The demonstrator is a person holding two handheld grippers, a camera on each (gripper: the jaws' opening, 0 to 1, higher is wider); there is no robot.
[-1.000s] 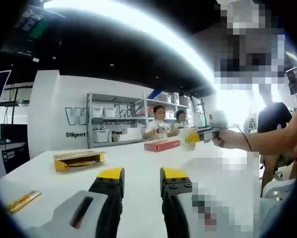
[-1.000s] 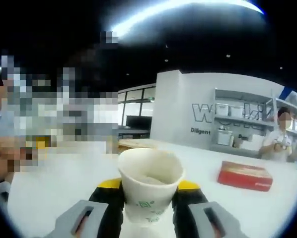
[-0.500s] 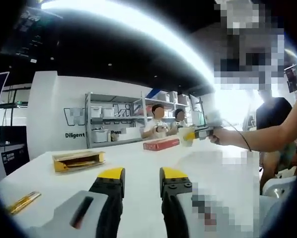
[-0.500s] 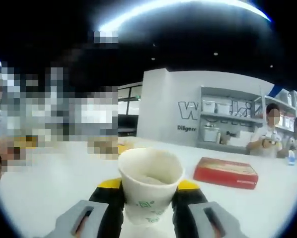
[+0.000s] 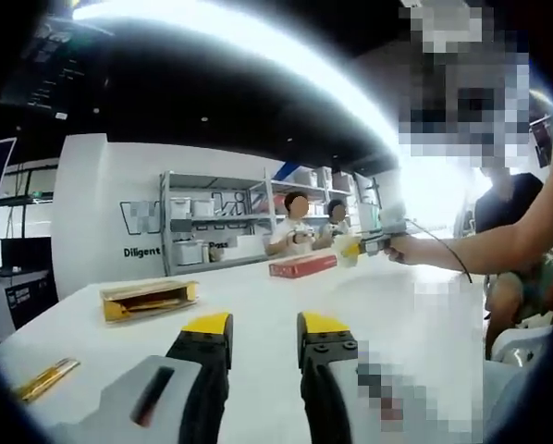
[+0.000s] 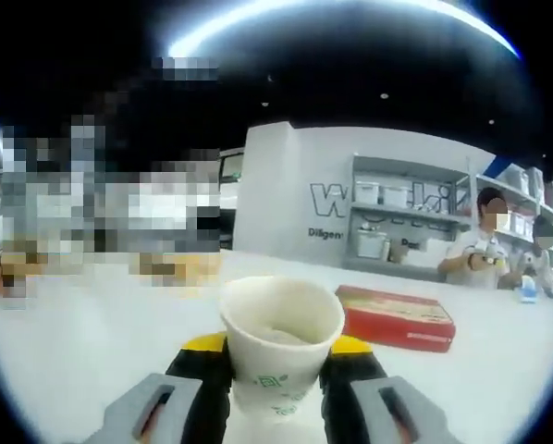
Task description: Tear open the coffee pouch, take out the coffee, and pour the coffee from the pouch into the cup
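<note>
**Paper cup in the right gripper; coffee sachet lying apart on the worktop**

- Paper cup (image 6: 281, 347): white, green print low on the wall, upright, mouth open. Pale contents show low inside; whether this is coffee powder cannot be told. Held clear of the white worktop (image 6: 92, 342).
- Right gripper (image 6: 279, 370): jaws closed against both sides of the cup wall, yellow tips just below the rim. Seen from the left gripper view, the right gripper (image 5: 374, 246) is held out at arm's length over the far side of the worktop, cup (image 5: 350, 252) at its front.
- Left gripper (image 5: 264, 347): jaws a narrow gap apart, nothing between them, low over the near part of the worktop (image 5: 258, 296).
- Coffee sachet (image 5: 43, 377): slim, yellow, flat near the worktop's left edge, well apart from both grippers. Whether it is torn cannot be told.
- Open carton (image 5: 148, 300): yellow-lined, further along the left side.
- Red box (image 6: 395, 317): flat, just beyond the cup, toward the far edge.
- Background: shelving, two people behind the worktop.

Step in hand, as judged: carrying or placing the cup. Next move calls for setting it down level, then bringing the left gripper to the sachet.
</note>
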